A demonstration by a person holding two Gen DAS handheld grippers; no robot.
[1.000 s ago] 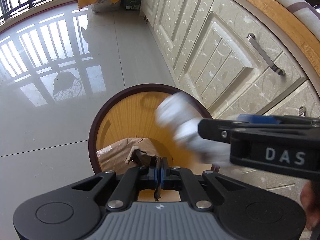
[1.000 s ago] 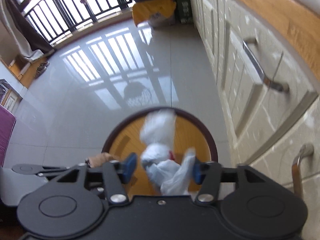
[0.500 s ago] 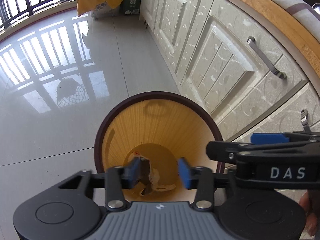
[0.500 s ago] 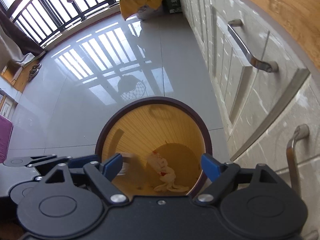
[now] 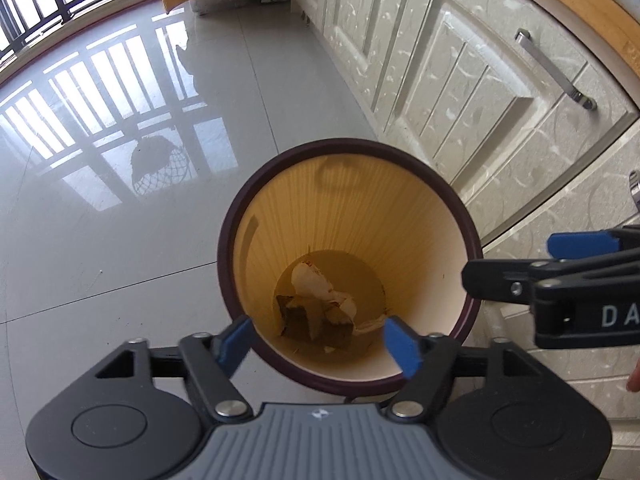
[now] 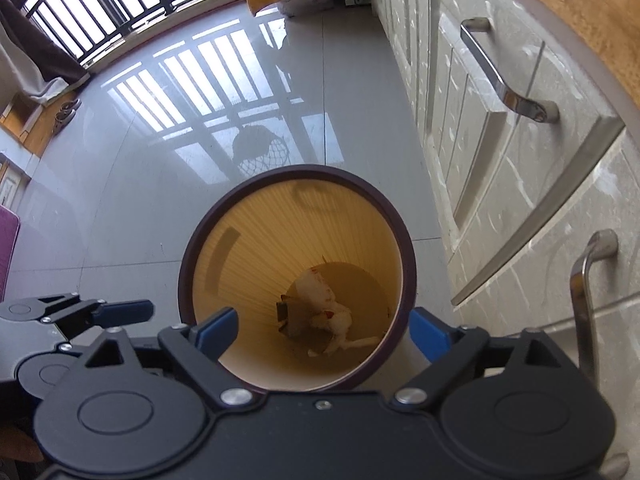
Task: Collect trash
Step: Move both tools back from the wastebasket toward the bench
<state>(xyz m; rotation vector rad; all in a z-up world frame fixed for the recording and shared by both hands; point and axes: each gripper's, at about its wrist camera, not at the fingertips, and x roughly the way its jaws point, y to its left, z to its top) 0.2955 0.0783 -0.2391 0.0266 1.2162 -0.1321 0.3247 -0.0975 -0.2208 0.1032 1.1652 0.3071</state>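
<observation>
The left gripper is hanging over the near rim of the bin, its blue fingers apart with nothing between them; its jaws have just been opening. To its right, the right gripper is hovering over the same bin, its jaws also just having been opening, spread wide and empty. The trash is lying at the bottom of the bin: one brown cardboard scrap and one crumpled white wad, though in the shadow there may be a second white piece.

What could go wrong: either gripper, pulling away low, may be catching the rim and tipping the light bin toward the cabinet.

Counted: two grippers, one bin, two clear pieces of trash.
</observation>
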